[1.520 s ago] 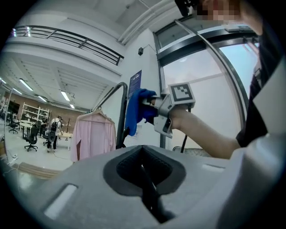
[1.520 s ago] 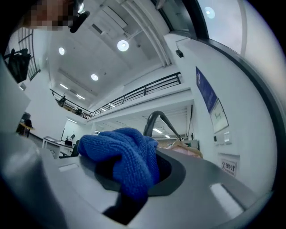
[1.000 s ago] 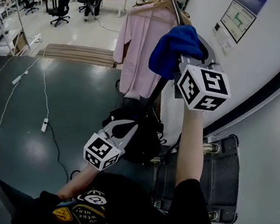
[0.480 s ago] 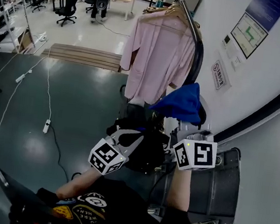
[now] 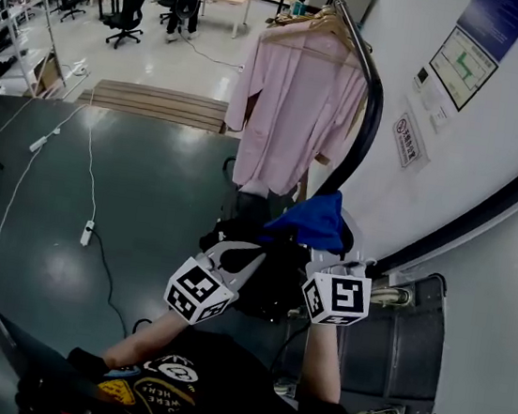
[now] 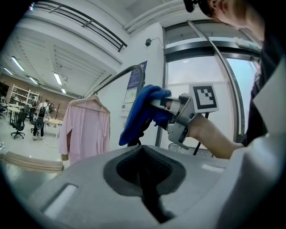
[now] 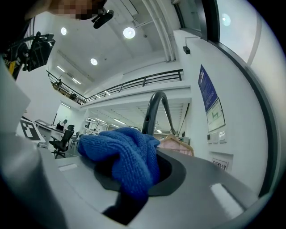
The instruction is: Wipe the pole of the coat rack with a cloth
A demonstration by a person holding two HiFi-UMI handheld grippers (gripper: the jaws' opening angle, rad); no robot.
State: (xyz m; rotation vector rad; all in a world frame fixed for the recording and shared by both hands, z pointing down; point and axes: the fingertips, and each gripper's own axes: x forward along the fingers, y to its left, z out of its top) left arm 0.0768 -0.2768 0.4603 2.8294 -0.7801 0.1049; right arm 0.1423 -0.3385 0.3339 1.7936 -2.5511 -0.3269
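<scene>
Right gripper (image 5: 327,250): fingers clamped on a bunched blue knitted cloth (image 5: 309,219), held against the lower stretch of the coat rack's pole (image 5: 370,121), which is dark, smooth and curved.
Left gripper (image 5: 233,247): fingers together, nothing in them, low beside a black bag (image 5: 264,273).
White wall (image 5: 485,212) close on the right; open dark floor (image 5: 101,181) on the left.
Pink shirt (image 5: 292,102) hangs near the top.

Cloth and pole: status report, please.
Right gripper shut on cloth, cloth at lower pole. Left gripper shut, empty, low beside it. Shirt hangs beyond, clear of cloth.
</scene>
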